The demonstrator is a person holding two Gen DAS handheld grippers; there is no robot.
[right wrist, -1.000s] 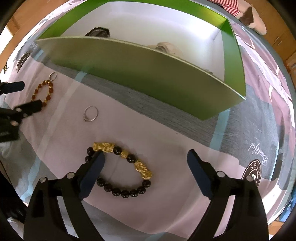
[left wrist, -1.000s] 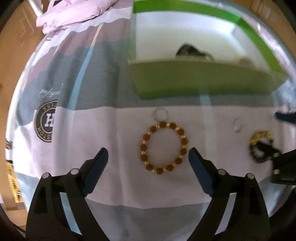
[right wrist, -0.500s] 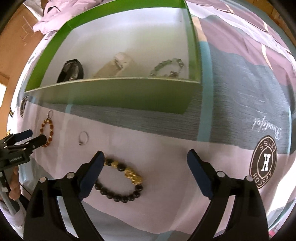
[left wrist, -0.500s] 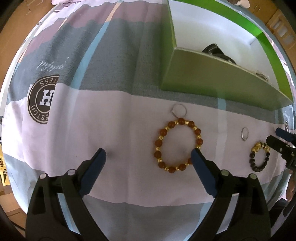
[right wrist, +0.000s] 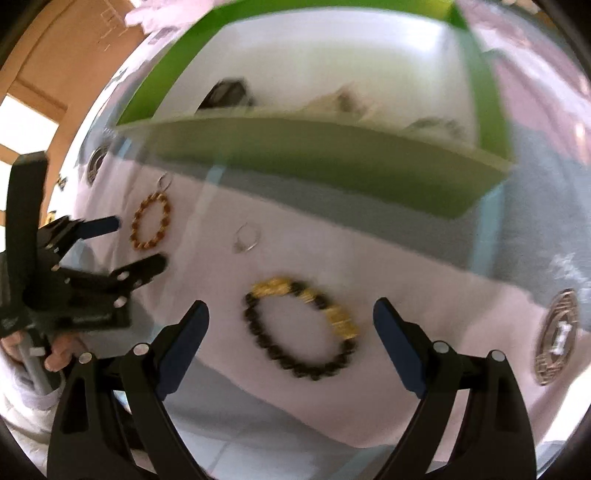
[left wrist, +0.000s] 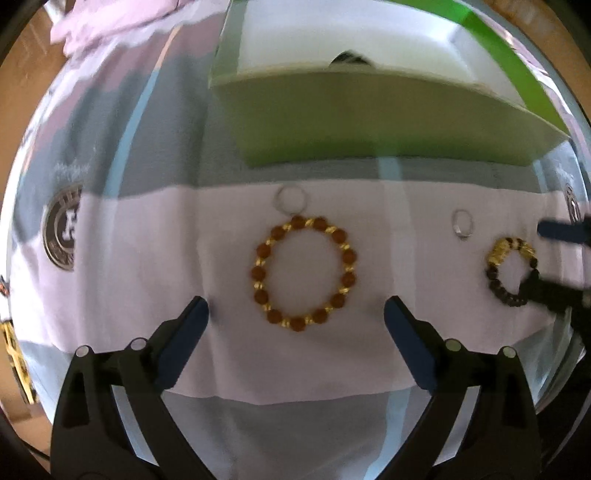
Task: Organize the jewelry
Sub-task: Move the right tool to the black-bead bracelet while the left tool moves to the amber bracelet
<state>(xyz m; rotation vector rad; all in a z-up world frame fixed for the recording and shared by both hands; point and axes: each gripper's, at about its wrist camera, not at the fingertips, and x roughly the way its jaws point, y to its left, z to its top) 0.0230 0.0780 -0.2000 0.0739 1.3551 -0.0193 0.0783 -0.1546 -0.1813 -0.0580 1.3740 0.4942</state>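
A brown and gold bead bracelet (left wrist: 304, 273) lies flat on the cloth, just ahead of my open left gripper (left wrist: 295, 325), between its fingers' line. A thin metal hoop (left wrist: 290, 199) touches its far side. A small silver ring (left wrist: 462, 227) lies to the right. A black bead bracelet with gold charms (right wrist: 301, 328) lies just ahead of my open right gripper (right wrist: 291, 321). The same black bracelet (left wrist: 511, 271) shows at the right of the left wrist view. Behind everything stands a green box (right wrist: 314, 158) with a white inside holding several pieces.
A striped cloth (left wrist: 147, 258) with round logo badges (left wrist: 62, 232) covers the surface. A person's hand (right wrist: 55, 356) holds the left gripper tool at the left of the right wrist view. Crumpled pale fabric (left wrist: 122, 22) lies at the far left behind the box.
Both grippers have come lower and closer to the cloth. The brown bracelet now sits centred ahead of the left fingers, and the black one centred ahead of the right fingers. Both frames are blurred.
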